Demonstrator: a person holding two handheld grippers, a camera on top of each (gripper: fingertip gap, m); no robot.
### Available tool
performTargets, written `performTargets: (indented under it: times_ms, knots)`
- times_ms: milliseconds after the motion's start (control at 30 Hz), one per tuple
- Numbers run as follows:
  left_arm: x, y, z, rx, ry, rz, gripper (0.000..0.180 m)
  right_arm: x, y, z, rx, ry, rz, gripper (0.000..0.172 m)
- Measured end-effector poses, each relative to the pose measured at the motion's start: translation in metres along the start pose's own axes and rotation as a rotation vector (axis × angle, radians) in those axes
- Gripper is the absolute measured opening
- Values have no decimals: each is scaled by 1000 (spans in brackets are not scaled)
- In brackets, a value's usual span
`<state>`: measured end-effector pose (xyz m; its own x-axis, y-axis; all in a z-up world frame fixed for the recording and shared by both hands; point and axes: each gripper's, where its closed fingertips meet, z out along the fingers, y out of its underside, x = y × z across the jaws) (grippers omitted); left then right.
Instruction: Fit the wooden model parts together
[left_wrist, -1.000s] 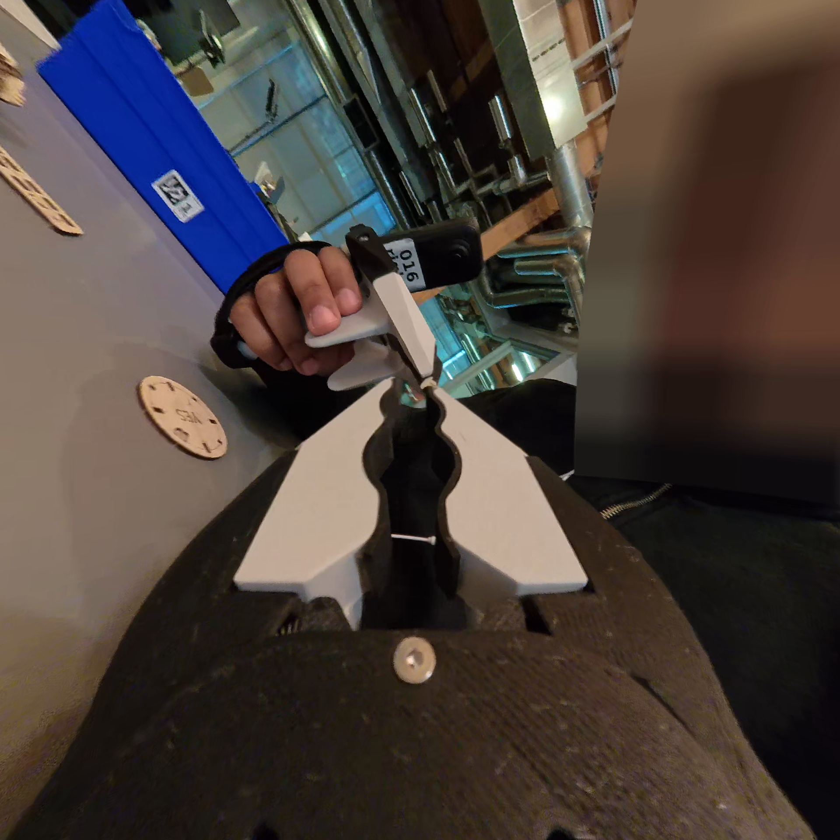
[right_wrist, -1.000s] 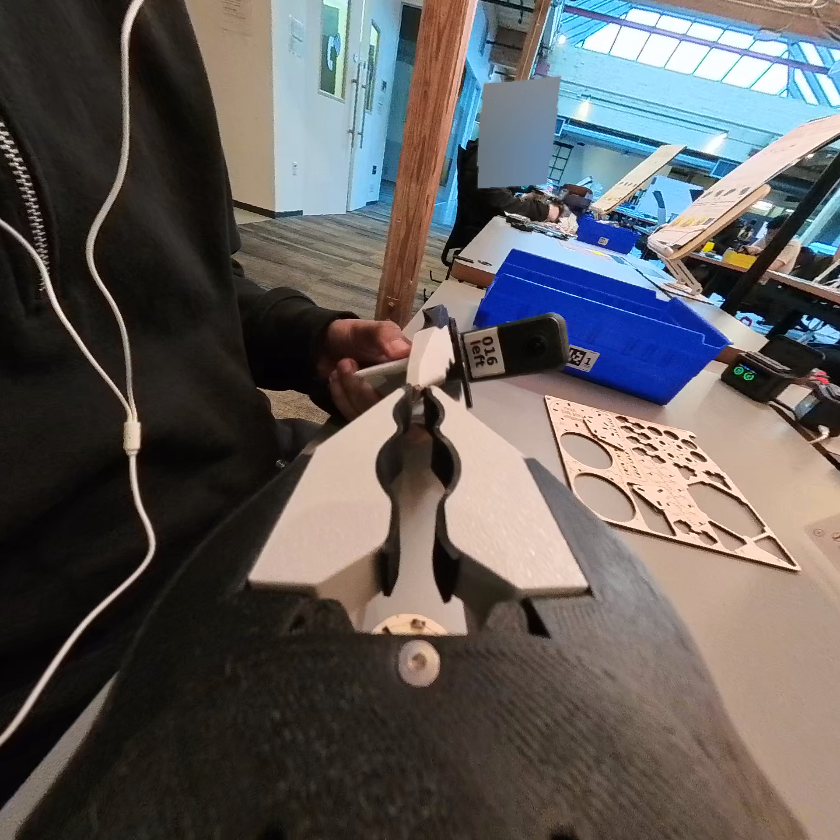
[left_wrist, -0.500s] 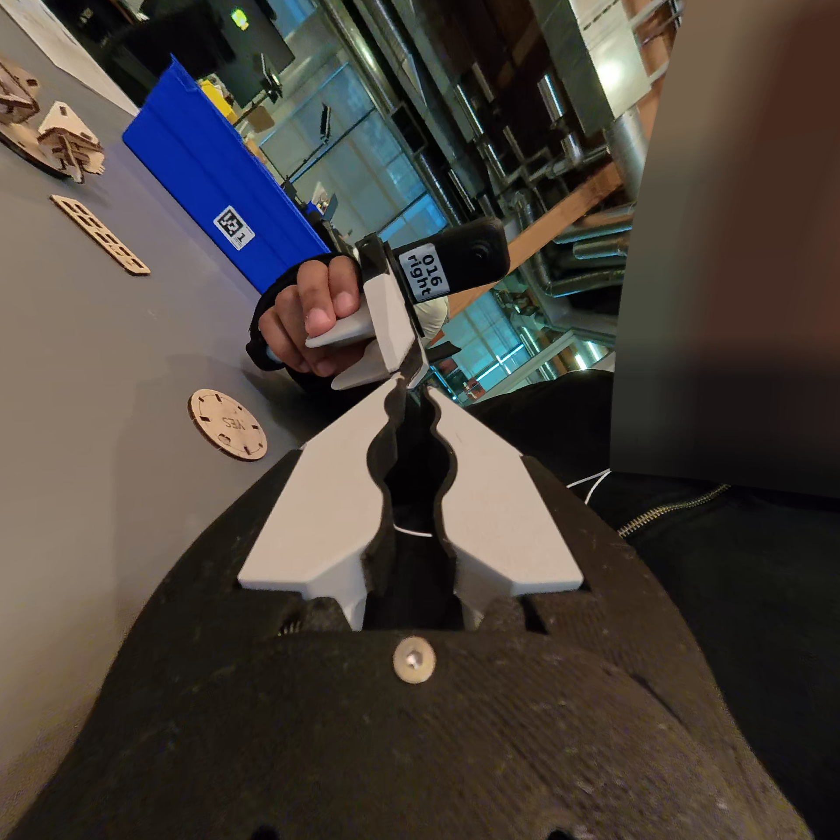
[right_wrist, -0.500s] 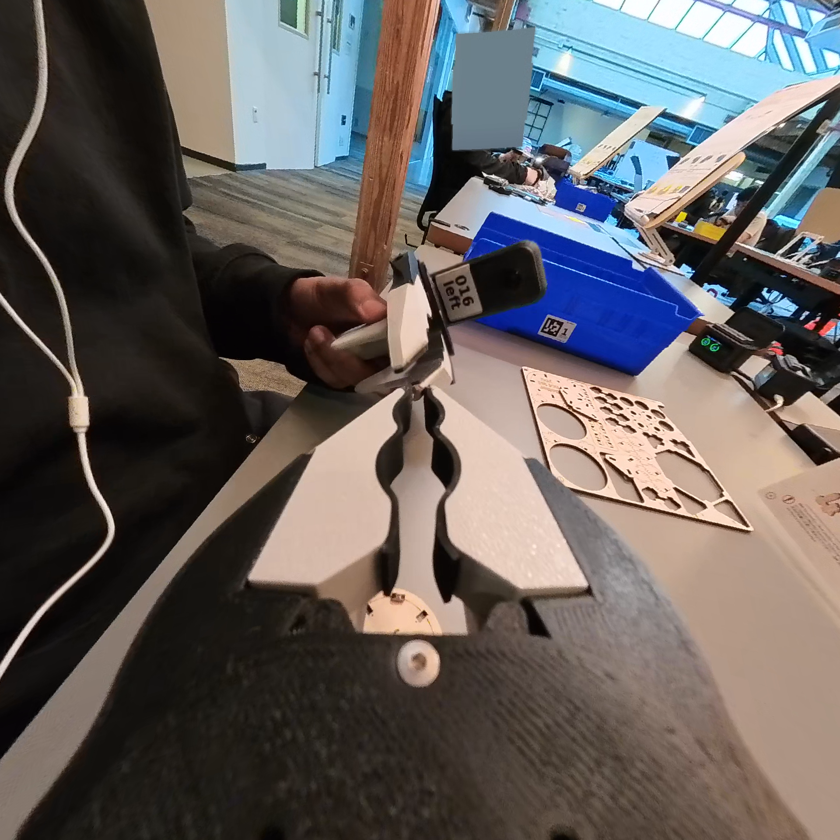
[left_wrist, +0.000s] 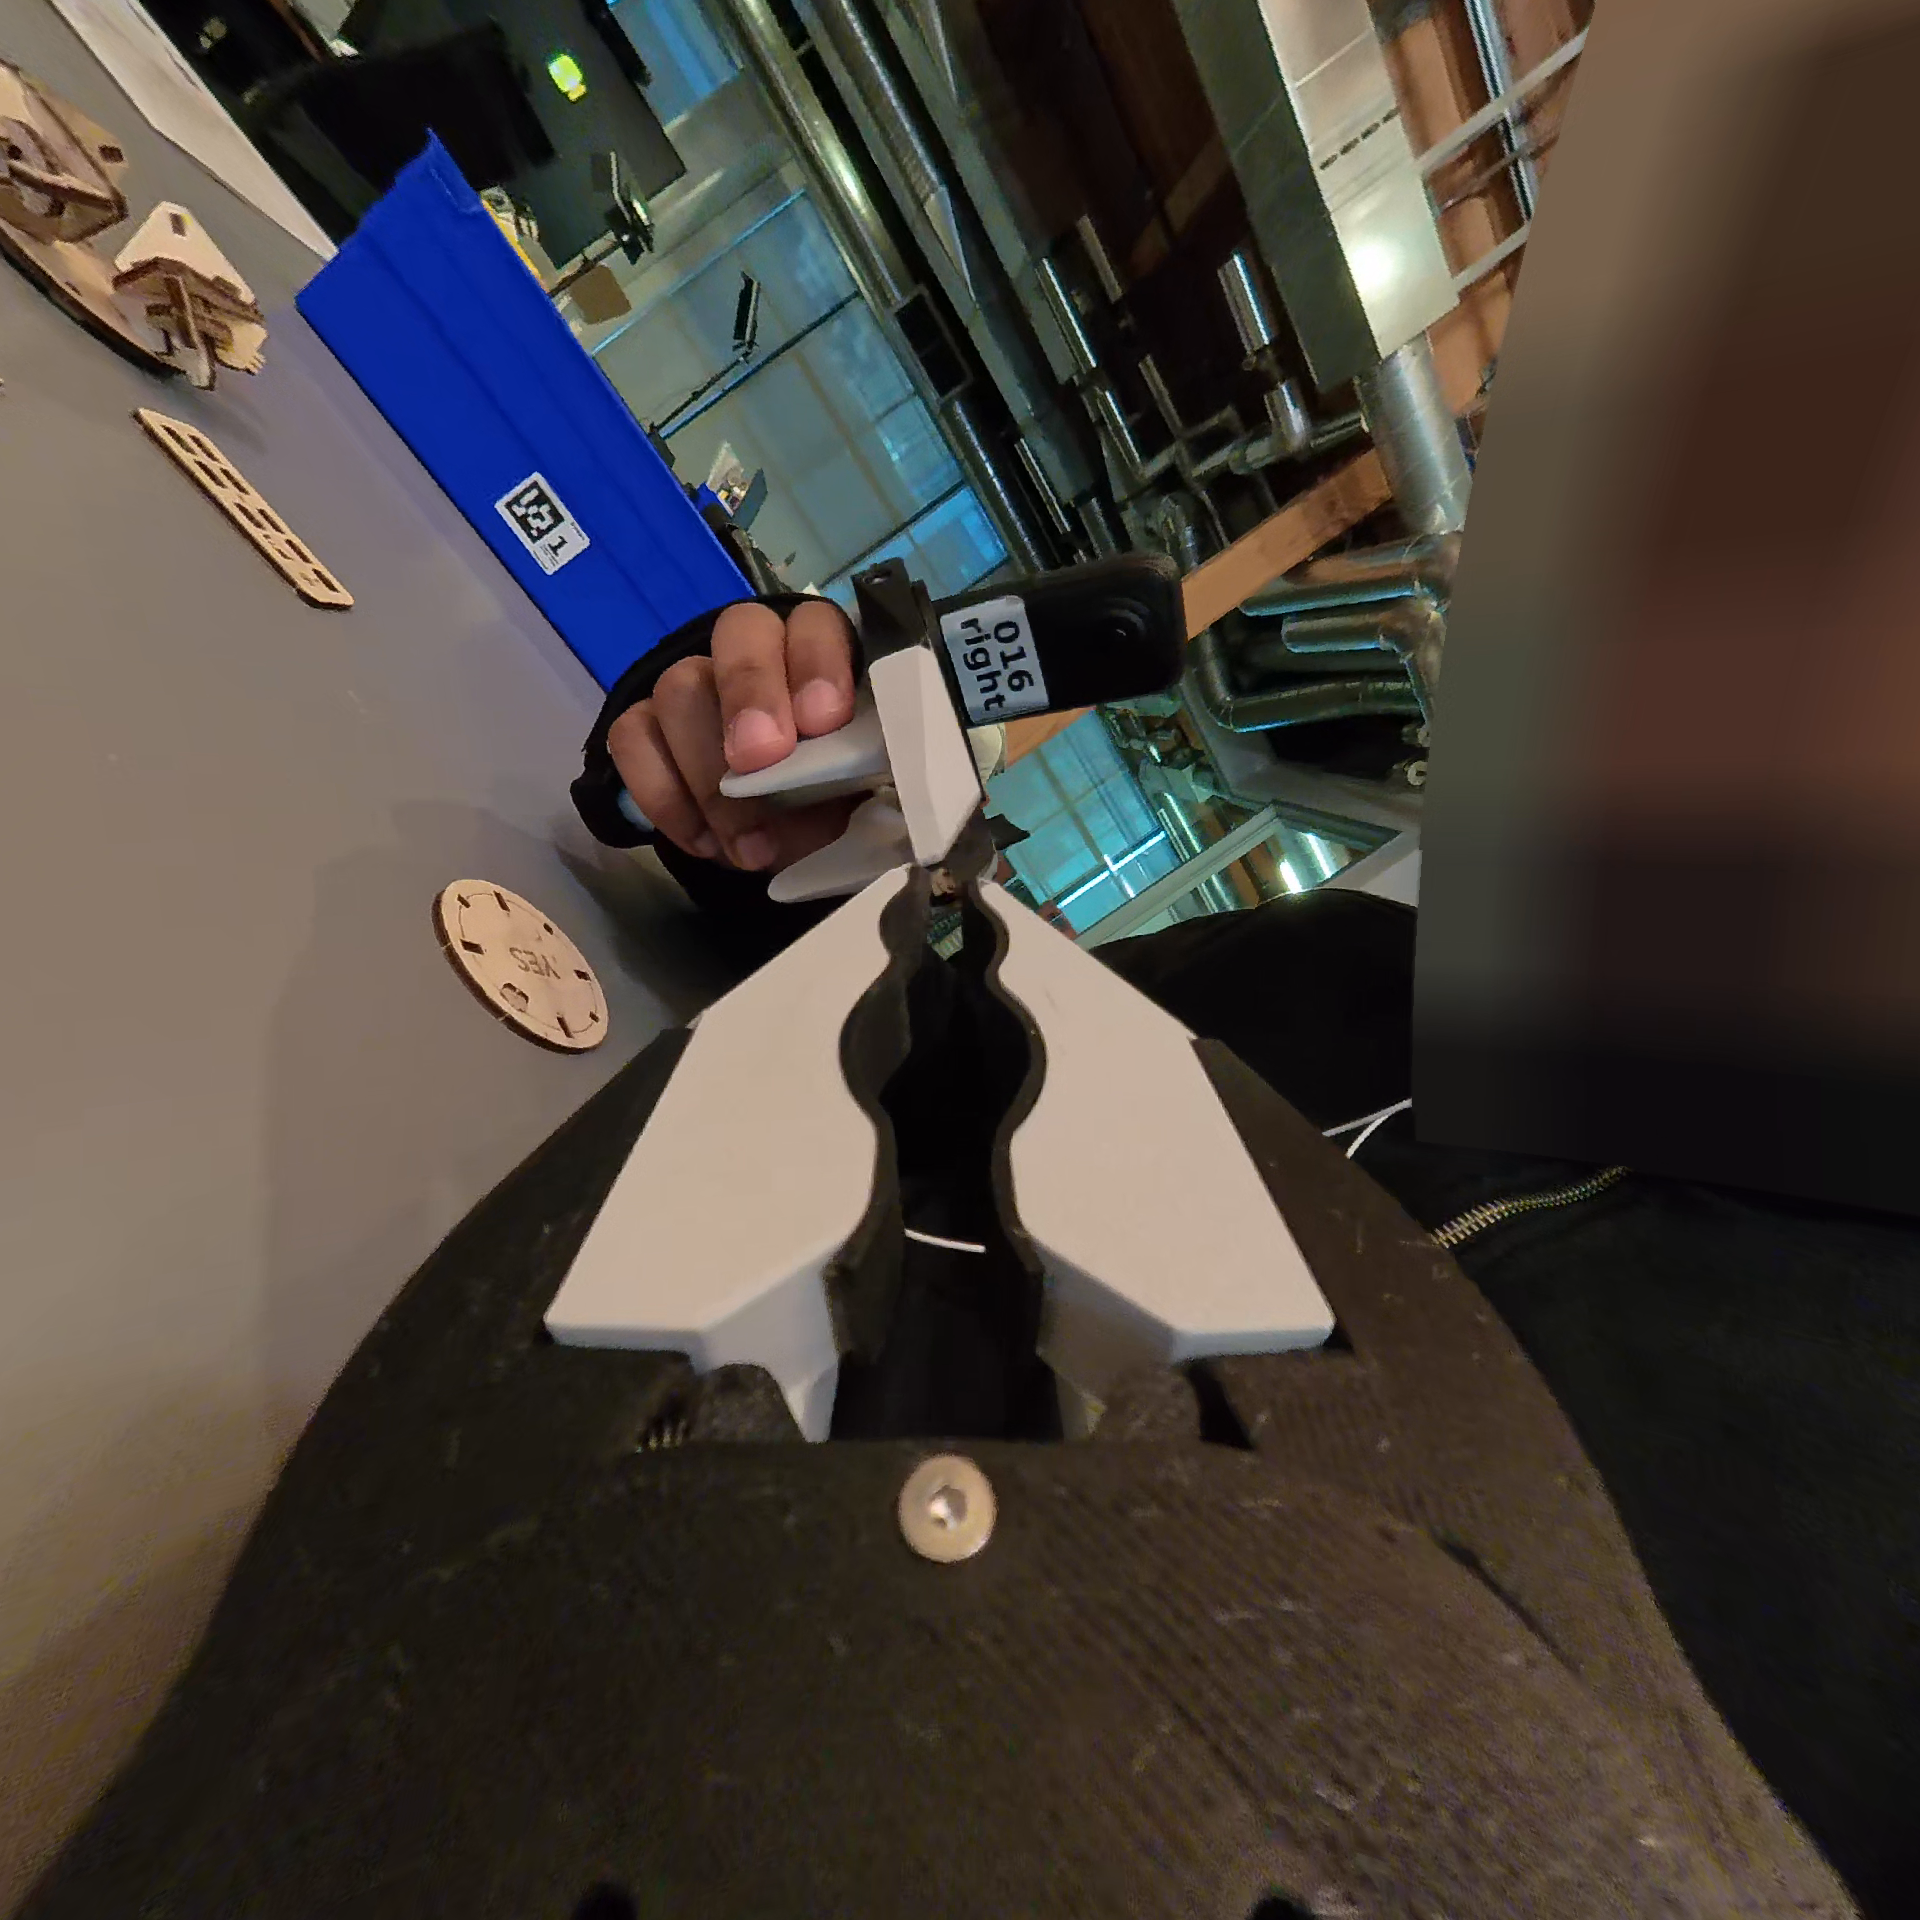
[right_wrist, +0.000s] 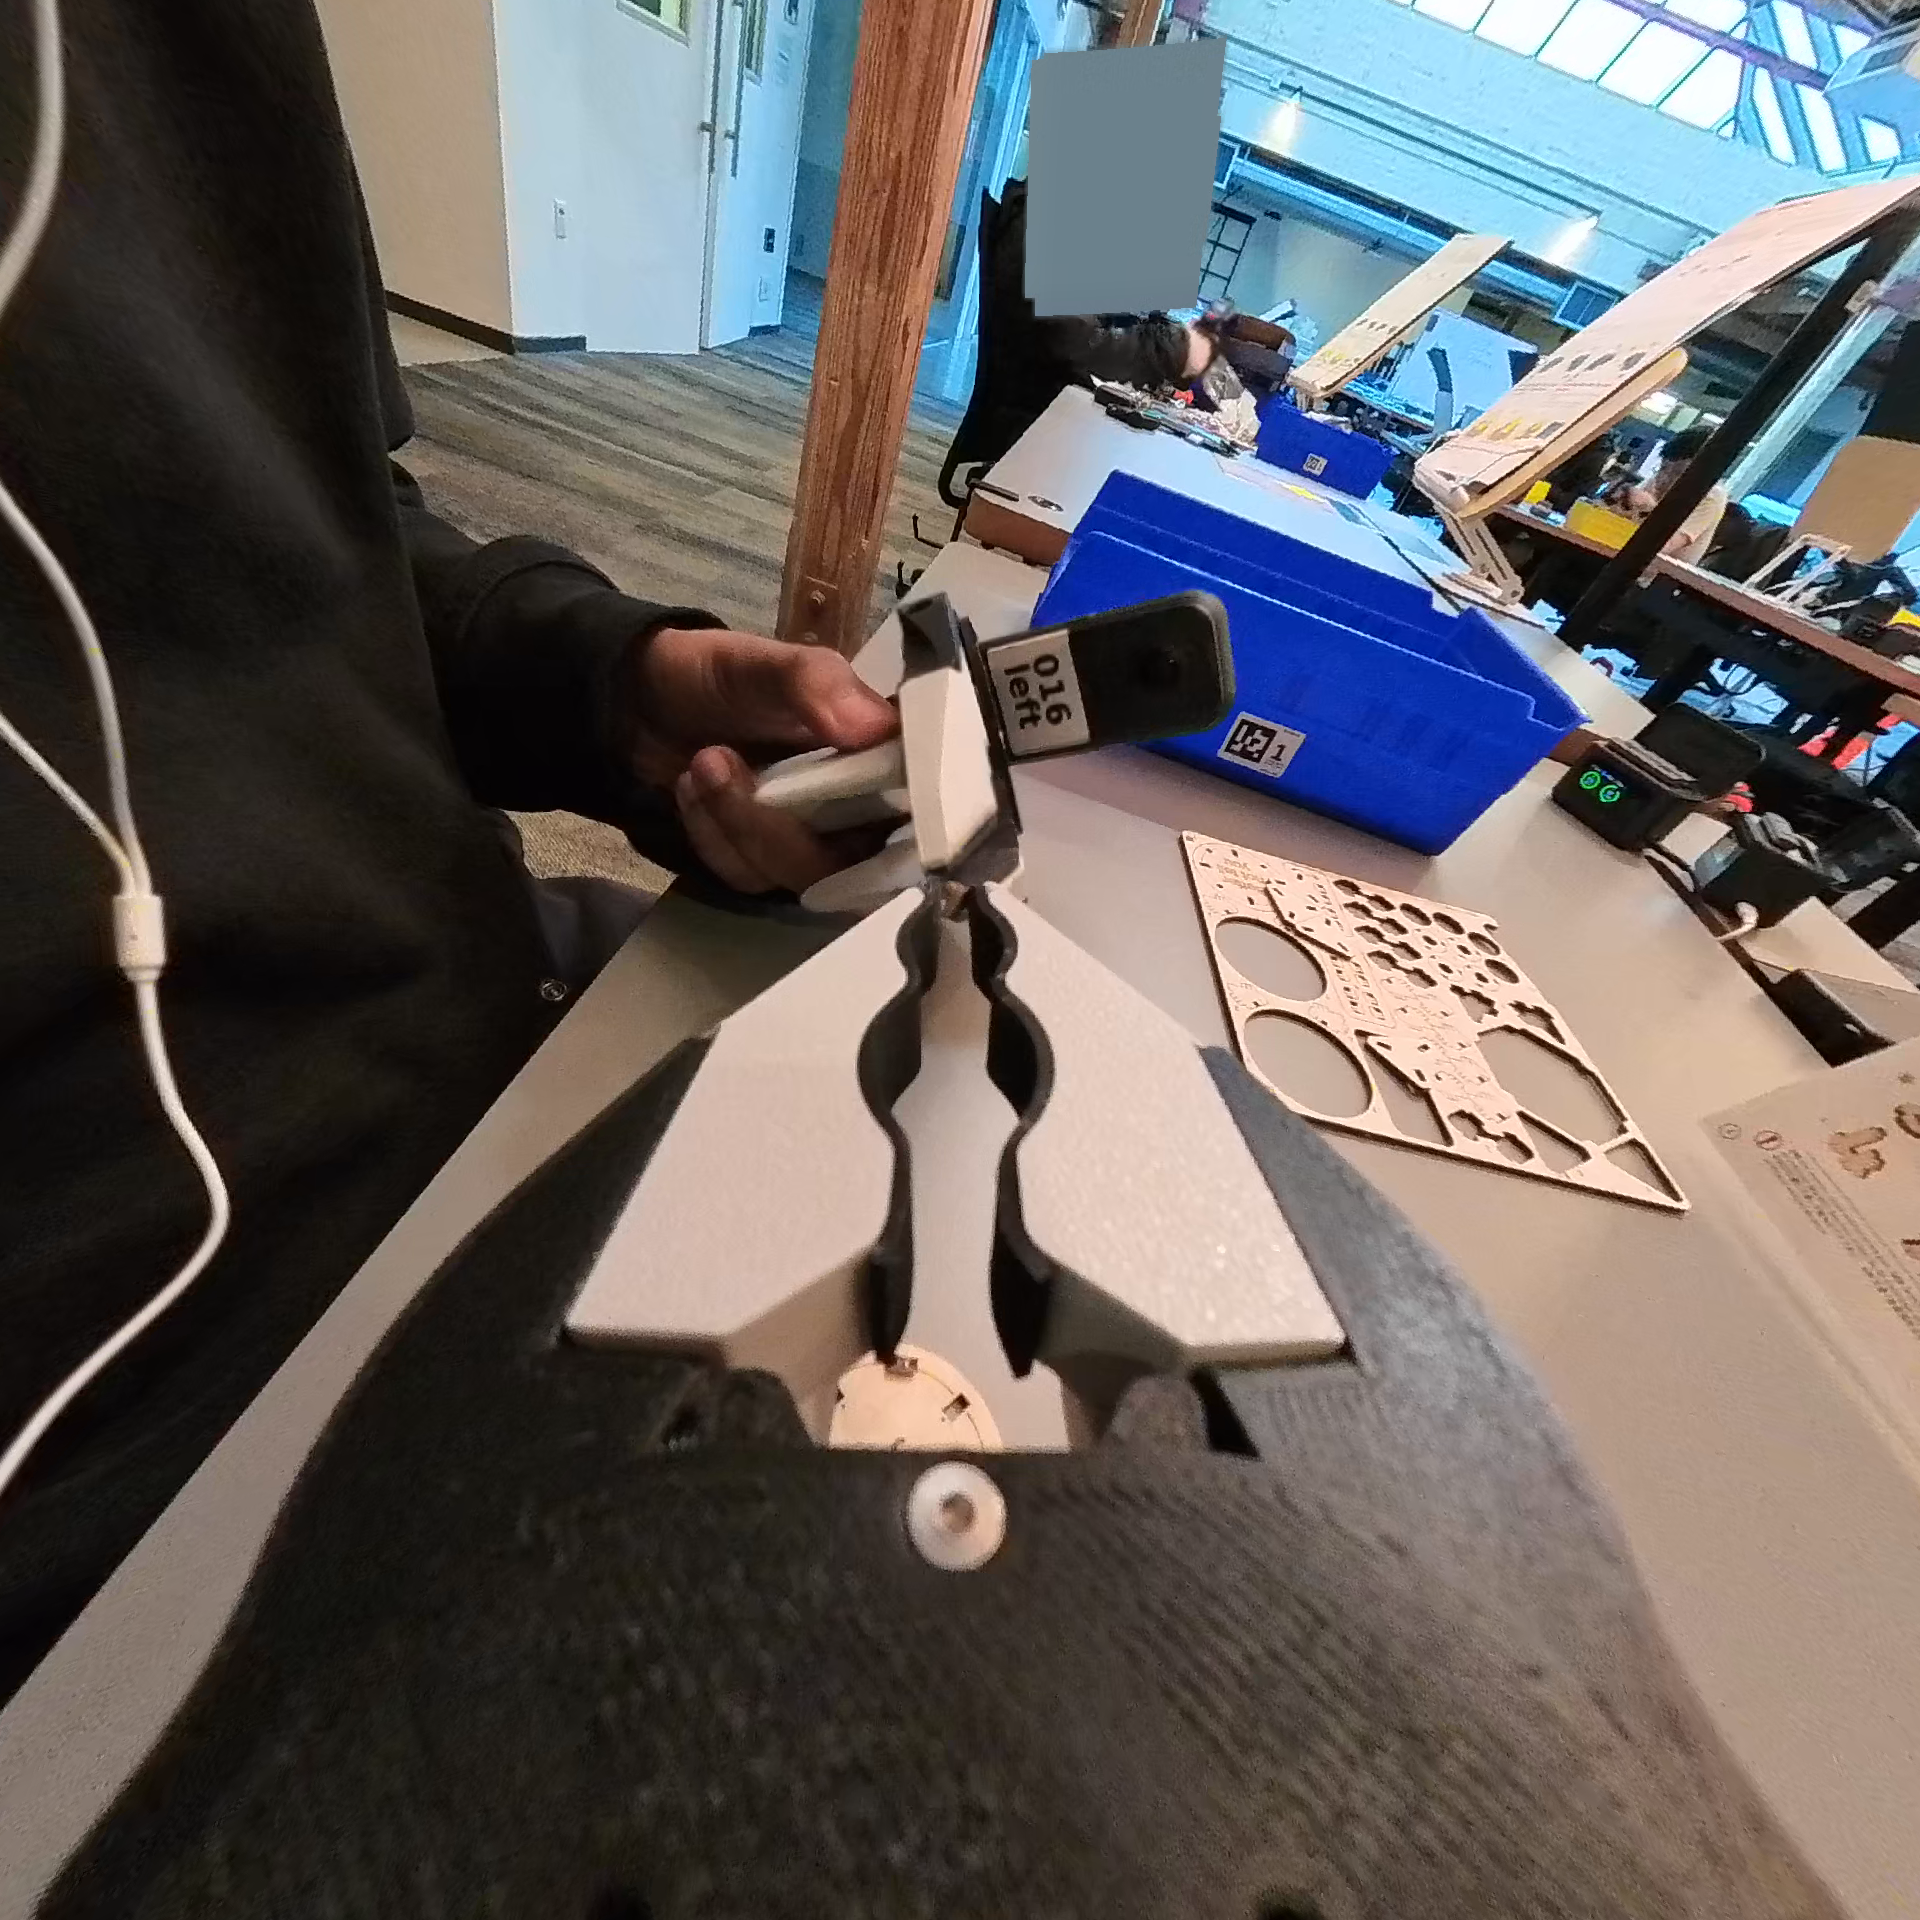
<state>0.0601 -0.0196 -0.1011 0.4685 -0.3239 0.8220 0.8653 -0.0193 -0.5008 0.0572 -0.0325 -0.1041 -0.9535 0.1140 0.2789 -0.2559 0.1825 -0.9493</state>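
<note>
Above the bench (right_wrist: 1195, 914) edge, left tongs (left_wrist: 943, 888) and right tongs (right_wrist: 951, 904) meet tip to tip, both clenched on one small pale piece (left_wrist: 943, 883) between them.

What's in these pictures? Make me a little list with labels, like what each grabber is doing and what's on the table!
Place: grey table in a big workshop
Left gripper: fingers close together, tip to tip with the other gripper
Right gripper: fingers close together, tiny pale piece at its tips
Who grips the piece: too small to tell for sure
On the table: blue bin, wooden cut-out sheet, round wooden disc, wooden strip, paper sheet
Person: black jacket, white earphone cable
</note>
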Motion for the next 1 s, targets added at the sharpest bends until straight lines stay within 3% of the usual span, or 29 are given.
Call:
performTargets:
  times_ms: [300,433,567,1000]
  knots:
    - [0,-2,-2,26,30,-40,0,1,0,1,-2,15,-3,5]
    - [1,-5,-5,39,15,8,0,1,-4,0,33,-18,95,17]
    - [2,-6,-7,36,2,45,0,4,-4,-2,39,-27,145,15]
    - [0,2,-2,-7,3,11,0,-1,3,0,-21,5,-26,5]
